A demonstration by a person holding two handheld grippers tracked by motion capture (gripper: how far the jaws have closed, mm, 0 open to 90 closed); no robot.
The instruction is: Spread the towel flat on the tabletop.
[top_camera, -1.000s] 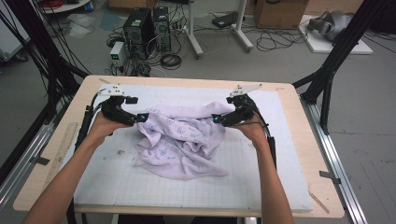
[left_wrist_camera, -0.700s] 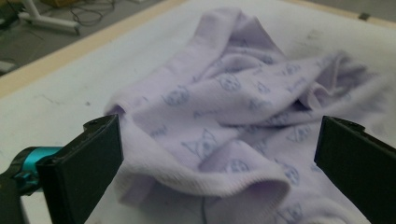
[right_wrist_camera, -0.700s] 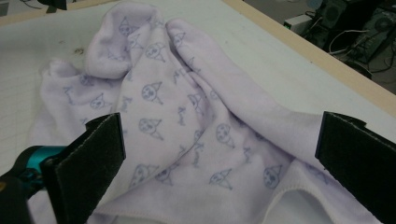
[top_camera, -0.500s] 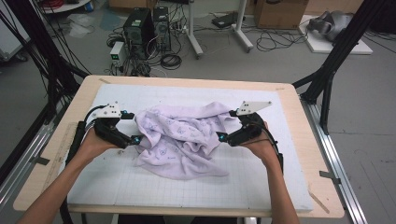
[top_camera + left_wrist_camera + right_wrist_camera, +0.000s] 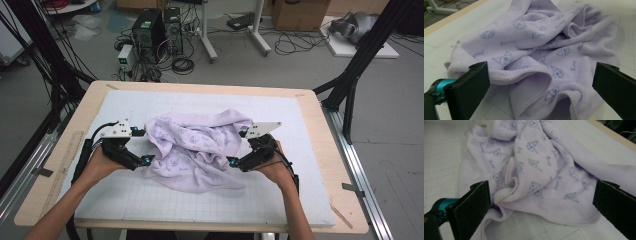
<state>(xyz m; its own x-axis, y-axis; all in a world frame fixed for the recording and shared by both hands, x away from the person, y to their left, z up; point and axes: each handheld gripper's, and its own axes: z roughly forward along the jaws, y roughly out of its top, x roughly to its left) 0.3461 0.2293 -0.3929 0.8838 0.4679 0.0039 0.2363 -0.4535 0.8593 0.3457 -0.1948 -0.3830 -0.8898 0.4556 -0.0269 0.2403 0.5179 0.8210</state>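
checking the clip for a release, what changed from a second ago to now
Both hand-held grippers, left and right, let go of the lilac towel and drew back toward the person, jaws now wide open. The towel dropped into a crumpled heap. The white mat stayed put.

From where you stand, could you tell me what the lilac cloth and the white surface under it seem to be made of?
The lilac cloth looks like soft terry or fleece: fuzzy matte nap, stitched hem, printed cat faces, limp folds. The white surface appears to be a matte gridded mat, possibly foam board, since its edge looks thick; it lies on a pale wooden table with visible grain.
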